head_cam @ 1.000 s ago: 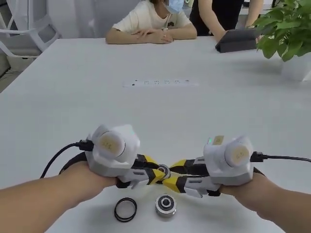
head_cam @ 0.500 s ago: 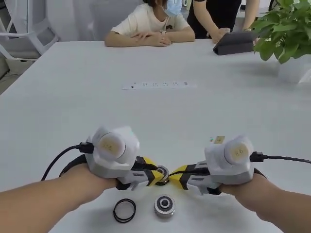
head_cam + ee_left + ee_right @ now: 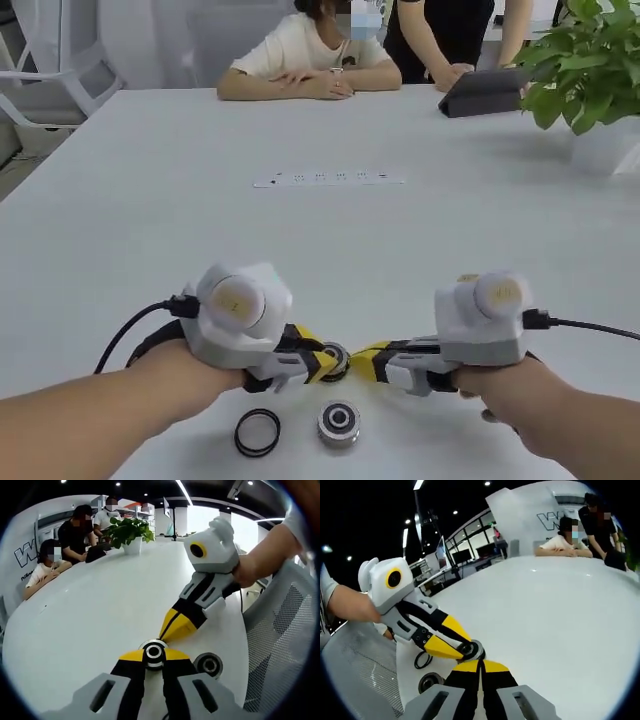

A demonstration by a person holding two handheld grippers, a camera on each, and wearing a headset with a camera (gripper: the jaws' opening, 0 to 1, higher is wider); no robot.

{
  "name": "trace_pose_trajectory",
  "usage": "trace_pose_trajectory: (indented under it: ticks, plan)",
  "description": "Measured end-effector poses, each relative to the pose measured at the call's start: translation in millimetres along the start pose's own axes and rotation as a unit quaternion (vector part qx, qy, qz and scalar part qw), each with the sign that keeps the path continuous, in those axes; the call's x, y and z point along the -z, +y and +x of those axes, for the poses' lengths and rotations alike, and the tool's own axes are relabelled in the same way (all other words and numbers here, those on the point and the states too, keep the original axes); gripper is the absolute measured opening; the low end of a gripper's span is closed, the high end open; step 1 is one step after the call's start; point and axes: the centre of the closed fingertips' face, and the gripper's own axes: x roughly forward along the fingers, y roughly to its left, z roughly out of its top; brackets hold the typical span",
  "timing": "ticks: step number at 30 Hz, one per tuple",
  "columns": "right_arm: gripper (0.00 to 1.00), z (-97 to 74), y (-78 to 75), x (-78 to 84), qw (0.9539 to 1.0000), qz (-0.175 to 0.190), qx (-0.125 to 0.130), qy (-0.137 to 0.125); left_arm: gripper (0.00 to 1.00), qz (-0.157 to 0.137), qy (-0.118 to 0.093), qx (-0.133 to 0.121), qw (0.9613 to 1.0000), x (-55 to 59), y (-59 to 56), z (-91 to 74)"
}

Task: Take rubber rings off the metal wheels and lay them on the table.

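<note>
My left gripper (image 3: 323, 365) (image 3: 153, 657) is shut on a small metal wheel (image 3: 336, 356) (image 3: 153, 650), held just above the table. A black rubber ring sits around that wheel's rim. My right gripper (image 3: 360, 357) (image 3: 480, 663) meets the wheel (image 3: 472, 650) from the other side, its yellow tips closed and pinching the ring at the rim. In the left gripper view the right gripper (image 3: 168, 630) comes down onto the wheel's far edge. On the table in front of me lie a loose black rubber ring (image 3: 257, 432) (image 3: 422, 660) and a bare metal wheel (image 3: 339, 421) (image 3: 208, 664) (image 3: 431, 682).
The white table (image 3: 320, 250) stretches away from the grippers. A white power strip (image 3: 328, 179) lies mid-table. At the far end sit people with a dark tablet (image 3: 490, 90); a potted plant (image 3: 585, 60) stands at the right. A mesh chair (image 3: 280, 645) is beside the table.
The right gripper's jaws, slightly apart a second ago, have closed at the wheel's rim, and the right hand has rolled so its round housing faces up. The left gripper holds steady.
</note>
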Motion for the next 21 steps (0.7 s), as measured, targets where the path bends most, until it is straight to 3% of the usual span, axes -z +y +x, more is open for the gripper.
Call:
trace_pose_trajectory:
  ticks: [2, 7, 21]
  plan:
    - [0.0, -0.7, 1.1, -5.6, 0.9994, 0.029, -0.002, -0.016, 0.07, -0.002, 0.001, -0.003, 1.0, 0.0, -0.4, 0.1]
    - [0.0, -1.7, 1.8, -7.8, 0.9979, 0.058, -0.008, -0.025, 0.07, -0.01, 0.002, -0.01, 0.9999, -0.4, -1.2, 0.5]
    - [0.0, -3.6, 8.0, -9.9, 0.9967, 0.073, -0.014, -0.034, 0.07, -0.011, 0.011, -0.021, 0.9997, -0.5, -1.7, 0.8]
